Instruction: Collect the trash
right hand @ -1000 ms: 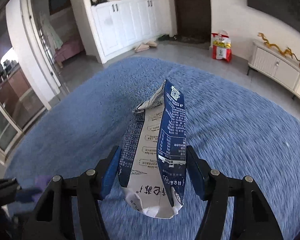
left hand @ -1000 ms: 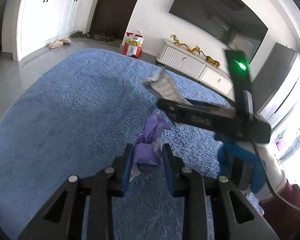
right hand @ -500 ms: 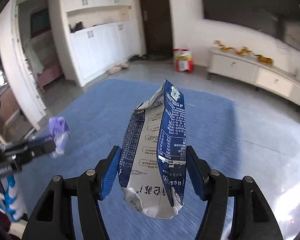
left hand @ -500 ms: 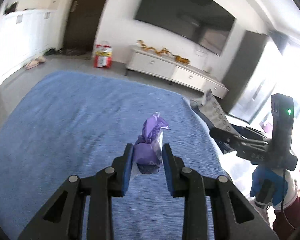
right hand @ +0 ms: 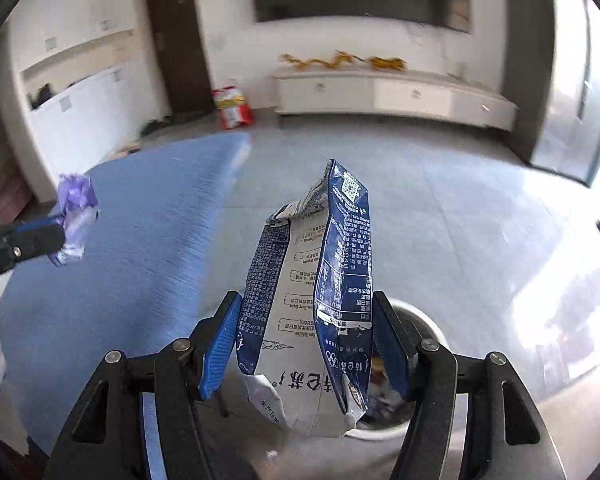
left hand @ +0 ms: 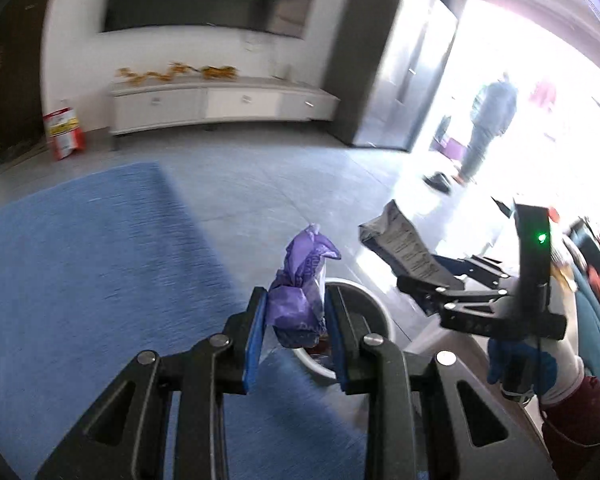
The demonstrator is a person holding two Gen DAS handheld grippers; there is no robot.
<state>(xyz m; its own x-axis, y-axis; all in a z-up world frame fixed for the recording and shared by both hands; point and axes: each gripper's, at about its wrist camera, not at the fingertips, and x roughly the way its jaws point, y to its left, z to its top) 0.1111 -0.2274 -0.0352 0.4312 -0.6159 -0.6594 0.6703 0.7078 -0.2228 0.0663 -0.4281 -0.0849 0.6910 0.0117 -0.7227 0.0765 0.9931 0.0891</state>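
Swung off the blue rug (left hand: 100,280); white bin (right hand: 424,320) now under both loads. My left claw (left hand: 296,320) clenches purple wrapper (left hand: 300,280), right claw (right hand: 306,340) grasps milk carton (right hand: 312,300). Ready to drop.

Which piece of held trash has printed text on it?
The blue-and-white bag in the right gripper: rows of print and a QR code. The purple wrapper in the left gripper is crumpled, smaller.

Left hand-held gripper (left hand: 296,332): black triangulated frame, silver screws, blue finger pads (left hand: 253,340). Right hand-held gripper (right hand: 306,344): identical build, green indicator light, thin black cable. Right hand (left hand: 540,364): white-and-blue glove, dark red sleeve (left hand: 580,420).
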